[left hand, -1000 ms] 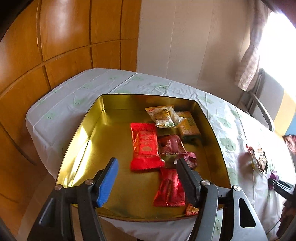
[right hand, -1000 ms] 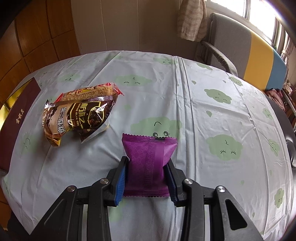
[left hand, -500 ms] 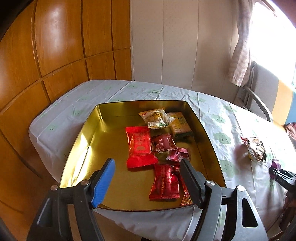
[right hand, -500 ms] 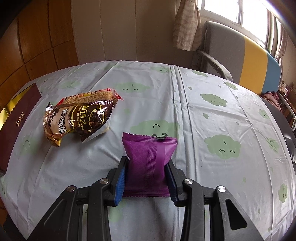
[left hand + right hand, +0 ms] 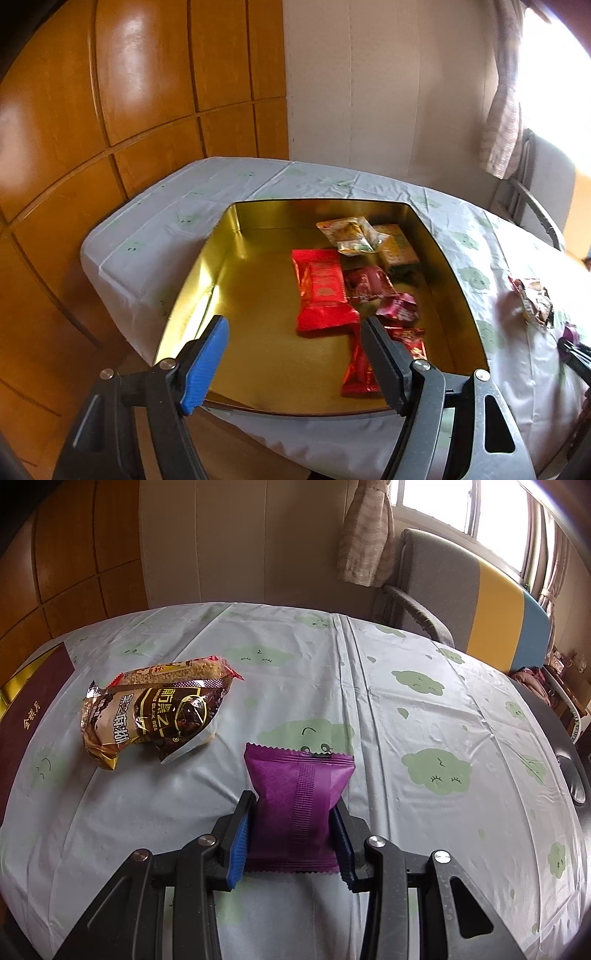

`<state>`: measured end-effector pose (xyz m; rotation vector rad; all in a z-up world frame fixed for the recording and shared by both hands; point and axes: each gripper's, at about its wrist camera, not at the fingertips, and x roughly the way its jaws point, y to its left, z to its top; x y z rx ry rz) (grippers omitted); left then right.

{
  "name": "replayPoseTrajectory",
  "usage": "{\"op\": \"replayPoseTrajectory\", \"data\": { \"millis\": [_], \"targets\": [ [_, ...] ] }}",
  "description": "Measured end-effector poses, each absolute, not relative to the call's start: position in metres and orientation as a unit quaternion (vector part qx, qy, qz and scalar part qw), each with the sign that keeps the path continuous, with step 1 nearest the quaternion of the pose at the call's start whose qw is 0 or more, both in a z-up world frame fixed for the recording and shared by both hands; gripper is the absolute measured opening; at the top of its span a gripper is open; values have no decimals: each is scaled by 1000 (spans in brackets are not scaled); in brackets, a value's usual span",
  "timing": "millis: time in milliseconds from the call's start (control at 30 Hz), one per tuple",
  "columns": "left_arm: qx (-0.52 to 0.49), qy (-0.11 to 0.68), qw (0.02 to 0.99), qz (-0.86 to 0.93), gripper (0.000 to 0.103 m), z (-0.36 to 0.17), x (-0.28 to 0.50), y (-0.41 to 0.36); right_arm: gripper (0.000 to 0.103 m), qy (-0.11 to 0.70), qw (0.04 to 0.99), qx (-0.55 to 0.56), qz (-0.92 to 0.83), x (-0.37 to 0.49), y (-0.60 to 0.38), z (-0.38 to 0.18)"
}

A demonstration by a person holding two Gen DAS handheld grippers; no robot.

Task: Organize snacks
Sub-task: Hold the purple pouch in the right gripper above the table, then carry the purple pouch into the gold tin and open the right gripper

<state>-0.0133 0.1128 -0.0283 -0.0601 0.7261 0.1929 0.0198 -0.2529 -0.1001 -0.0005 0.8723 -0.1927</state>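
Left hand-held gripper (image 5: 295,354) now wider – over the tin (image 5: 458,295).

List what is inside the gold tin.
The gold tin holds red packets, a clear-wrapped snack and a yellow packet. The left gripper covers part of the nearest red packet.

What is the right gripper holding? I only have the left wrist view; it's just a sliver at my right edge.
Observer: The right gripper is shut on a purple snack packet.
Operator: Any loose snacks left on the table?
Observer: One, a brown and gold snack bag on the tablecloth, up and left of the packet in the right wrist view.
Operator: Touching the packet?
Observer: No, there is bare cloth between them.
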Motion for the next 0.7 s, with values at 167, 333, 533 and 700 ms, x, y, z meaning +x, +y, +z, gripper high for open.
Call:
{"op": "replayPoseTrajectory", "data": {
  "millis": [167, 333, 533, 700],
  "targets": [
    [-30, 354, 930, 98, 75, -28, -12, 115, 40, 422, 902, 0, -94, 21, -255, -100],
    [-25, 346, 932, 108, 75, -26, -14, 115, 40, 426, 899, 3, -102, 21, -254, -100],
    [-26, 345, 932, 112, 75, -25, -14, 119, 39, 440, 891, 5, -112, 23, -251, -97],
    [-31, 349, 930, 114, 75, -25, -12, 124, 38, 462, 880, 36, -105, 26, -254, -85]
  ]
}}
